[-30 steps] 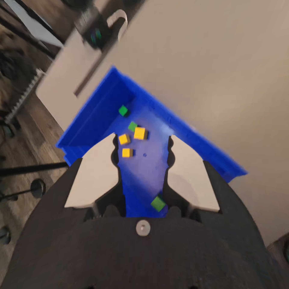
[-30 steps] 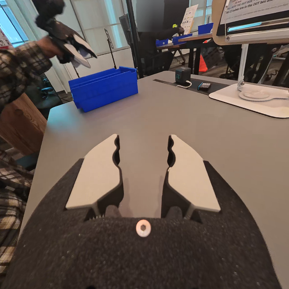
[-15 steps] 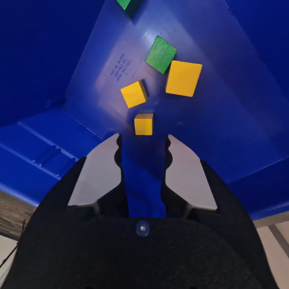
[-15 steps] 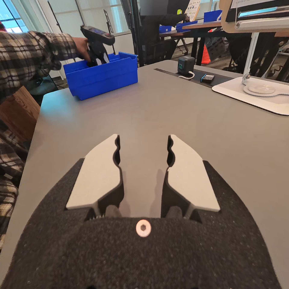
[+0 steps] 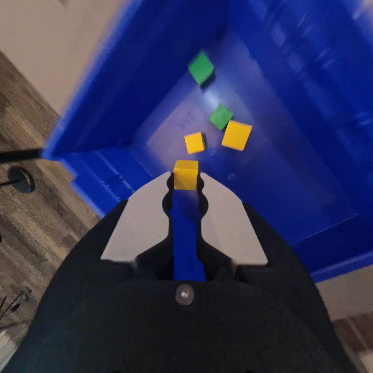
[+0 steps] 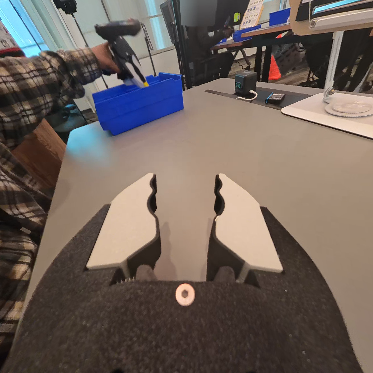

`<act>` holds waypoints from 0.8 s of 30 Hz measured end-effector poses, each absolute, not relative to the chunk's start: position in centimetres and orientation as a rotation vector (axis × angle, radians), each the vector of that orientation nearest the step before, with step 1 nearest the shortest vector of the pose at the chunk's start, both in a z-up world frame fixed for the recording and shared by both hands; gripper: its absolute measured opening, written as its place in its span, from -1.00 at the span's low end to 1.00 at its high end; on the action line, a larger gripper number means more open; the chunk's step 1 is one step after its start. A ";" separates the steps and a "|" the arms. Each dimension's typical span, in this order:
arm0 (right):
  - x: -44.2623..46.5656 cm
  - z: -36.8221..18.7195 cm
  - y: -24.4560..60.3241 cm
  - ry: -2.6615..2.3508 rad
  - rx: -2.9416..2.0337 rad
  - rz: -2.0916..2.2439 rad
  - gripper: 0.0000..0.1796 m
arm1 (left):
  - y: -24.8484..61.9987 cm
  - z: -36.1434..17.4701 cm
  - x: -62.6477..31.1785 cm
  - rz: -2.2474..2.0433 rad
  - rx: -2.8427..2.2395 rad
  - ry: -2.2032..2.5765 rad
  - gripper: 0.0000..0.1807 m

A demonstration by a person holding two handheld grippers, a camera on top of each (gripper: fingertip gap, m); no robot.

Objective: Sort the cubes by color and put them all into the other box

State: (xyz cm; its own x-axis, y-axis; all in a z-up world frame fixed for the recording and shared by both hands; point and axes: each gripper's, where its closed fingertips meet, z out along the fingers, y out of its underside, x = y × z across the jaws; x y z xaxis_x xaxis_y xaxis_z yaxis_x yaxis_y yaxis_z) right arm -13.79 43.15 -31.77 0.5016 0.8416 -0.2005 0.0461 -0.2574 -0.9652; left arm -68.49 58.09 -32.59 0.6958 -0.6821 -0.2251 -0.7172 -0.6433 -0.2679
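- Between the fingertips of the left tool (image 5: 185,176), one small yellow cube (image 5: 185,175) is pinched at its side faces; the jaws stand narrowed onto it, touching both sides.
- Judged step: lifting this cube clear of the blue box (image 5: 302,141). To do it well, grip pressure should hold steady and the lift go straight up, since only the tips of the grey, wavy-edged fingers bear on the cube.
- Just beyond, two more yellow cubes (image 5: 194,143) rest on the box floor, the larger touching a green cube (image 5: 221,117); a second green cube (image 5: 201,68) lies farther in. All look flat-faced and sharp-edged; the box plastic is glossy, with ribbed walls.
- Right tool (image 6: 185,177) hovers over the bare grey matte tabletop (image 6: 262,161), jaws wide apart, holding nothing.
- Far across the tabletop, the right wrist view shows the left tool above the box rim, yellow at its tip.
- No second box is seen nearby.
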 end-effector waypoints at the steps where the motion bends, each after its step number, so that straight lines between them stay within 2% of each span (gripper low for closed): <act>1: -13.9 -31.6 43.1 -0.757 -1.660 0.947 -0.39 | 58.3 -30.2 -67.1 0.105 -2.470 1.069 -0.76; 5: -15.0 -30.2 42.7 -0.668 -1.627 1.177 -0.39 | 56.2 -20.4 -56.1 -0.118 -1.939 1.110 -0.77; 9: -16.9 -25.9 42.3 -0.483 -1.511 1.582 -0.38 | 50.4 -16.5 -42.0 -0.346 -1.494 1.226 -0.77; 13: -19.2 -22.2 42.1 -0.339 -1.454 2.000 -0.39 | 45.5 -17.5 -30.8 -0.612 -1.204 1.256 -0.77; 17: -20.9 -20.9 41.7 -0.178 -1.457 2.351 -0.42 | 42.8 -19.8 -24.4 -0.786 -1.052 1.261 -0.77; 24: -22.3 -21.5 40.6 -0.212 -1.613 2.302 -0.52 | 40.8 -22.3 -20.7 -0.856 -0.984 1.318 -0.77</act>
State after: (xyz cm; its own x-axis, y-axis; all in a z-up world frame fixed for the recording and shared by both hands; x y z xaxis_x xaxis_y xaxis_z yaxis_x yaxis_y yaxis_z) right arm -22.29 40.59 -21.47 -0.3100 0.3431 -0.8867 -0.1750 -0.9373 -0.3015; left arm -20.69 40.82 -22.32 0.0808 -0.9260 -0.3689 -0.0398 0.3668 -0.9295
